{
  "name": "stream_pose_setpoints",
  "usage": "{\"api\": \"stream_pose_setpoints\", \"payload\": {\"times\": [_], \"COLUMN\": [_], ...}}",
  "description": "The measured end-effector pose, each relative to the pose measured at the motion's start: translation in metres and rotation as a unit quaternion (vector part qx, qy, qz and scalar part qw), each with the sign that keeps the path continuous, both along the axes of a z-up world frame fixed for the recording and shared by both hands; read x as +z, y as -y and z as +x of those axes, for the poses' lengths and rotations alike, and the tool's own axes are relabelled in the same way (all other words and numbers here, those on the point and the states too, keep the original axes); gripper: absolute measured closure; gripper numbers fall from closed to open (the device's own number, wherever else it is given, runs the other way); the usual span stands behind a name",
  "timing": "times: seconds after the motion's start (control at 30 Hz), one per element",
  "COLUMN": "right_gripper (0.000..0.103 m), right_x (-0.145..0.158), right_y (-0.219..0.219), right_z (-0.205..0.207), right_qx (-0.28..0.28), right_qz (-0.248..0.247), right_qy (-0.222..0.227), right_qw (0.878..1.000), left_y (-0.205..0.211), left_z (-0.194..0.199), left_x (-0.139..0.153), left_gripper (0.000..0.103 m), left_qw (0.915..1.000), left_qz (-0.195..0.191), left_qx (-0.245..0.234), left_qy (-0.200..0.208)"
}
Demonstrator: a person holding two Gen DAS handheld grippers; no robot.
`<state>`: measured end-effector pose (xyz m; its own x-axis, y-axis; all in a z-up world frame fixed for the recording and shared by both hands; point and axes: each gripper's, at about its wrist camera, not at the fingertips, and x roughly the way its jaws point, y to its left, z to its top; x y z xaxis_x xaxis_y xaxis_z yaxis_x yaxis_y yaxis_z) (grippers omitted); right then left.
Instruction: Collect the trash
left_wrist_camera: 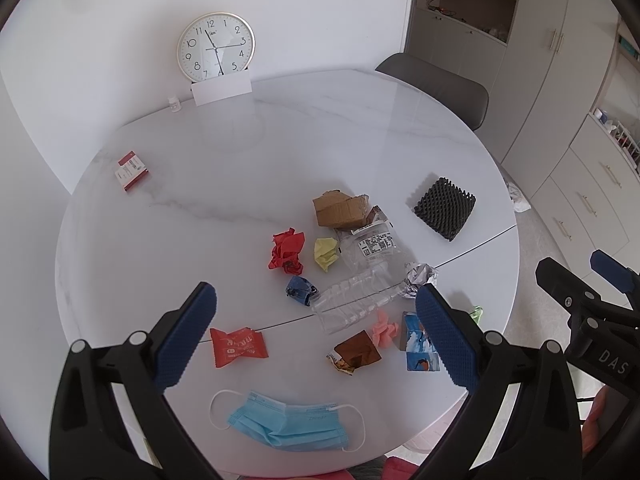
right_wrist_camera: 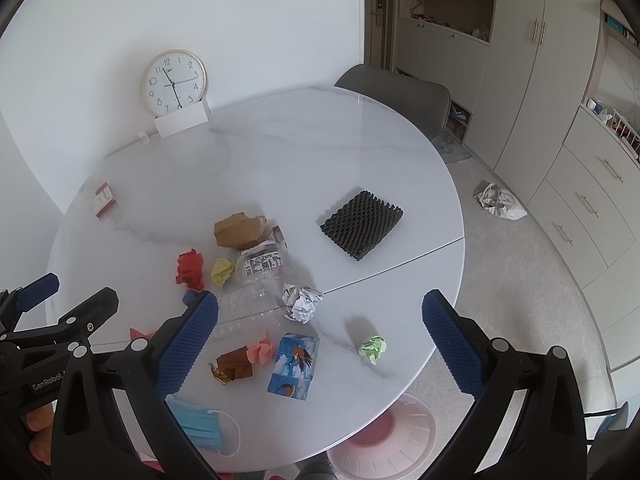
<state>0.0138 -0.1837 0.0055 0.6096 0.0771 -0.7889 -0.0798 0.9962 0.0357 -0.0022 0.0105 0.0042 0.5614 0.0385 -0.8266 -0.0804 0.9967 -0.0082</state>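
Note:
Trash lies on the round white marble table [left_wrist_camera: 280,152]: a blue face mask [left_wrist_camera: 286,424], a red wrapper [left_wrist_camera: 236,346], a crushed clear bottle [left_wrist_camera: 360,292], red [left_wrist_camera: 286,250], yellow [left_wrist_camera: 326,252], blue [left_wrist_camera: 301,290], pink [left_wrist_camera: 384,330], green [right_wrist_camera: 374,348] and silver [right_wrist_camera: 302,300] paper balls, a brown wrapper [left_wrist_camera: 356,352], a cardboard piece [left_wrist_camera: 340,210] and a blue bird box [right_wrist_camera: 296,366]. My left gripper [left_wrist_camera: 316,336] is open above the near trash, empty. My right gripper [right_wrist_camera: 320,340] is open above the bird box, empty.
A pink bin [right_wrist_camera: 384,440] stands on the floor under the table's near edge. A black mesh pad [left_wrist_camera: 444,208], a red-white box [left_wrist_camera: 132,170], a wall clock [left_wrist_camera: 216,46] and a small bottle [left_wrist_camera: 174,103] are on the table. A grey chair [left_wrist_camera: 436,88] and cabinets [right_wrist_camera: 560,140] stand behind.

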Motion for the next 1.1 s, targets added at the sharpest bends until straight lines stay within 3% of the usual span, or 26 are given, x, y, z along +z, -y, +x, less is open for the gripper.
{"api": "stream_pose_setpoints", "payload": {"times": [1.1], "right_gripper": [0.002], "right_x": [-0.0013], "right_y": [0.0015], "right_z": [0.0002], "right_qx": [-0.001], "right_qz": [0.002], "right_qy": [-0.003], "right_qw": [1.0], "left_y": [-0.0001], "left_z": [0.0004], "left_x": [-0.0022], "left_gripper": [0.008], "left_qw": [1.0], "left_qz": [0.0], "left_qx": [-0.001], "left_qy": [-0.001]}}
